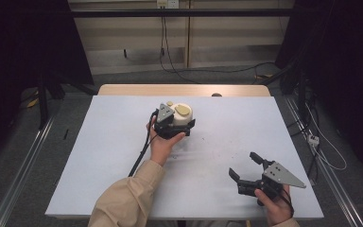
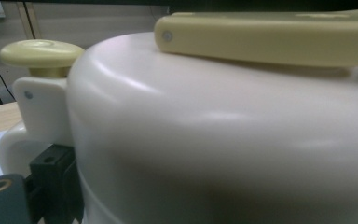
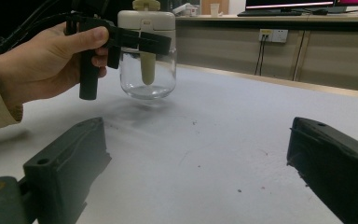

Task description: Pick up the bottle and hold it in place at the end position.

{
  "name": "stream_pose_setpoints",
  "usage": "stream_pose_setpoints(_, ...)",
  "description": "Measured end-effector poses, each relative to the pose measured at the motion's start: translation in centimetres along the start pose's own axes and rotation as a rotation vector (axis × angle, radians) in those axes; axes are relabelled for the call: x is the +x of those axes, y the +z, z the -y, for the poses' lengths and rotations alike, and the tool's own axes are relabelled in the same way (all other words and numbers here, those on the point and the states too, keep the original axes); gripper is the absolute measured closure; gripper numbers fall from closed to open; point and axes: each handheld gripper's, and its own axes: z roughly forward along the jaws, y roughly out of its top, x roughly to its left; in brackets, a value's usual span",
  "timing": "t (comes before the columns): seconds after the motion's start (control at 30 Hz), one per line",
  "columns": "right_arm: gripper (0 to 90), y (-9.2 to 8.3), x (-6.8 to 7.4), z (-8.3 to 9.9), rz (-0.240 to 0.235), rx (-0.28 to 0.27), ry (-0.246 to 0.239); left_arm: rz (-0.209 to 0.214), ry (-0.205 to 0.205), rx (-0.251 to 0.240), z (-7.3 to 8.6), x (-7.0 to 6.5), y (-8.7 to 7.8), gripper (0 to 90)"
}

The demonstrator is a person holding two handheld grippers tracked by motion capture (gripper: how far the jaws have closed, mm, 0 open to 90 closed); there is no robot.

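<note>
A: Cream plastic on top, clear glass below. That's the jar (image 3: 147, 51): cream lid housing, pale yellow knob (image 2: 42, 52) and pale yellow lever (image 2: 279, 39) on the lid.

B: Where is it?

A: Middle of the table (image 1: 99, 156), a bit toward the far edge in the high view. In the right gripper view the glass base looks just off the surface, with a shadow under it. Could be resting, angle is low, can't say for sure.

B: Left tongs?

A: Left tongs (image 1: 174, 124) are pinching the jar at the cream lid housing, one jaw across the front in the right gripper view. Left hand (image 3: 51, 63) wraps the grip, beige sleeve (image 1: 127, 196) behind it. Left gripper view is pressed right up to the lid and blurry; one black jaw sits low left against the cream body.

B: Right tongs?

A: Right tongs (image 1: 246, 168) are spread wide, nothing between them. Near the table's front right, well apart from the jar. Right hand (image 1: 276, 205) holds them at the bottom edge of the high view, grey three-cornered plate on top. In their own view both black jaws sit low over the table, pointing toward the jar.

B: Inside the jar?

A: A pale yellow stem hangs down from the lid into the glass. Glass otherwise looks clear.

B: Table surface?

A: Pale grey-blue sheet, a few small dark specks, wooden strip along the far edge.
</note>
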Motion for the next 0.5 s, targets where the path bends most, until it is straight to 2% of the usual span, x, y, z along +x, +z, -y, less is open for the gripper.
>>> stream_pose_setpoints(0.17,4.6,-0.01,0.0,0.0,0.001,0.0,0.002,0.0,0.008,0.008,0.29,-0.1,0.38,6.5)
stream_pose_setpoints(0.2,4.7,-0.01,0.0,0.0,0.001,-0.001,0.002,0.0,-0.004,0.001,0.35,-0.19,0.47,6.5)
stream_pose_setpoints(0.5,4.6,0.01,0.01,0.01,-0.001,-0.001,0.001,0.003,-0.001,0.0,0.6,-0.46,1.02,6.5)
